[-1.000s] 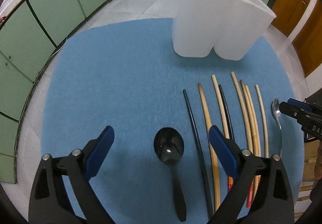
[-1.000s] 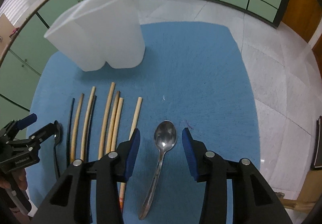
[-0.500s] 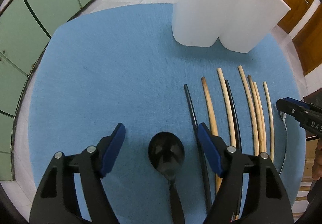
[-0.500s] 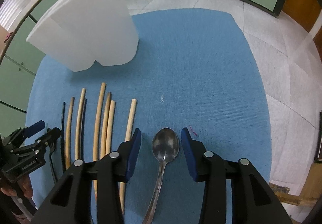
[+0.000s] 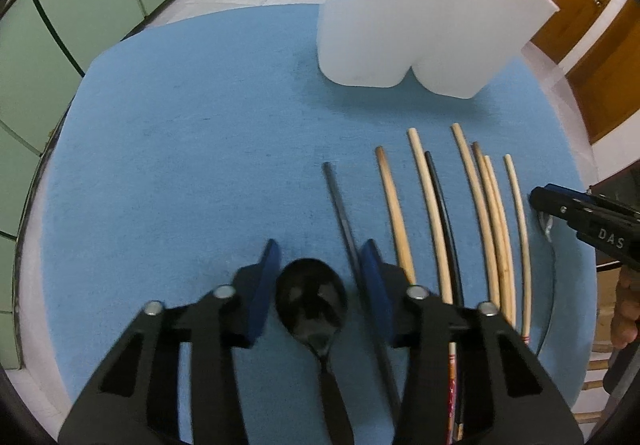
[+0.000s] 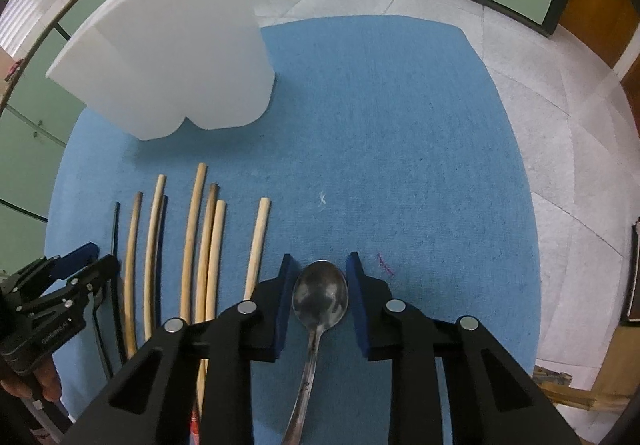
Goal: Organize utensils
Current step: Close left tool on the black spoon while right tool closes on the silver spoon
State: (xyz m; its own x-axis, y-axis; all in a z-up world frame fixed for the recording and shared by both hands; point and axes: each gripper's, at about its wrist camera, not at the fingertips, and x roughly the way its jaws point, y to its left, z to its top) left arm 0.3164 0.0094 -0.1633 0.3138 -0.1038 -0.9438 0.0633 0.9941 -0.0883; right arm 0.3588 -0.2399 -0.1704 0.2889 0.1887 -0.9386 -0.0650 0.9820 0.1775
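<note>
- Utensils lie in a row on the round blue mat [image 5: 180, 165]: a black plastic spoon [image 5: 312, 301] at lower centre of the left wrist view, a shiny metal spoon [image 6: 320, 297] at lower centre of the right, and wooden and black chopsticks [image 5: 432, 205] between them.
- Left gripper [image 5: 316, 277], wide apart a second ago, is closing around the black spoon's bowl; its pads sit just beside it, not yet pressing.
- Right gripper [image 6: 318, 285] is likewise closing on the metal spoon.
- Both grasps look imminent; the white two-compartment plastic holder [image 6: 180, 57], upper left, awaits.
</note>
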